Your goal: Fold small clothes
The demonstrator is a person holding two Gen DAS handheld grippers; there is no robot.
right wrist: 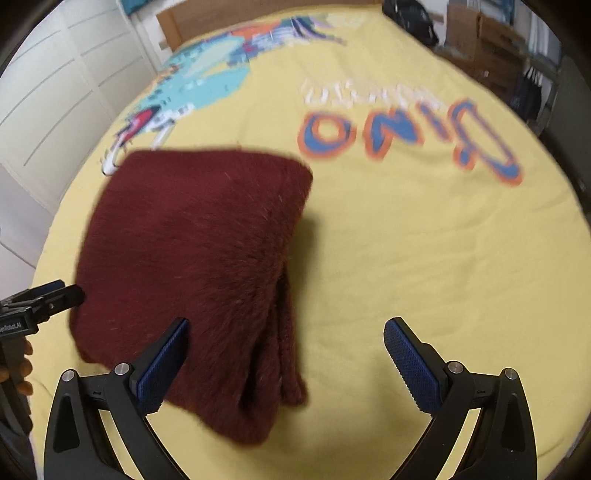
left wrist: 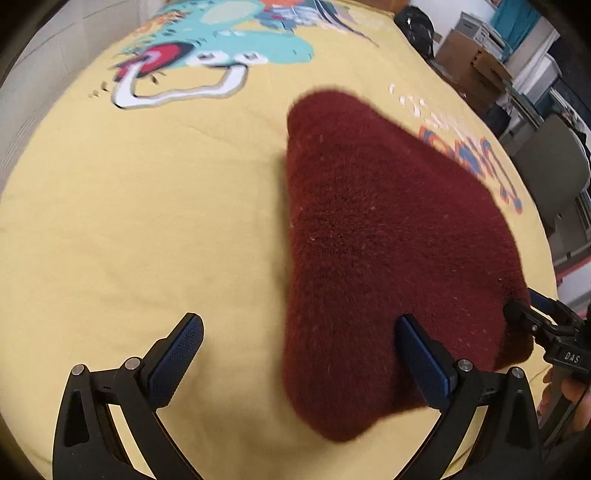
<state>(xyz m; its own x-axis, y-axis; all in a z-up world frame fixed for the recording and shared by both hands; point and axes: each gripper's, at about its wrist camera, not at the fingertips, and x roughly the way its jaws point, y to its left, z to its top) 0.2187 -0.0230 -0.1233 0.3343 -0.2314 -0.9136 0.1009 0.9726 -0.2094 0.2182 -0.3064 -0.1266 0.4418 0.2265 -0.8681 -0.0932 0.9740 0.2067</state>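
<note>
A dark red fuzzy knit garment (left wrist: 388, 251) lies folded in layers on the yellow printed bedspread (left wrist: 147, 221). In the left wrist view my left gripper (left wrist: 299, 347) is open, its right finger at the garment's near edge and its left finger over bare bedspread. The right gripper's tip (left wrist: 524, 314) shows at the garment's right edge. In the right wrist view the garment (right wrist: 192, 266) lies left of centre with stacked edges at its right side. My right gripper (right wrist: 284, 354) is open over its near edge. The left gripper's tip (right wrist: 59, 295) is at the garment's left edge.
The bedspread carries a teal dinosaur print (right wrist: 195, 74) and blue-orange "Dino" lettering (right wrist: 406, 136). White wardrobe doors (right wrist: 55, 92) stand to the left. Cardboard boxes (left wrist: 472, 66), a black bag (left wrist: 417, 26) and a grey chair (left wrist: 550, 170) stand beyond the bed's right side.
</note>
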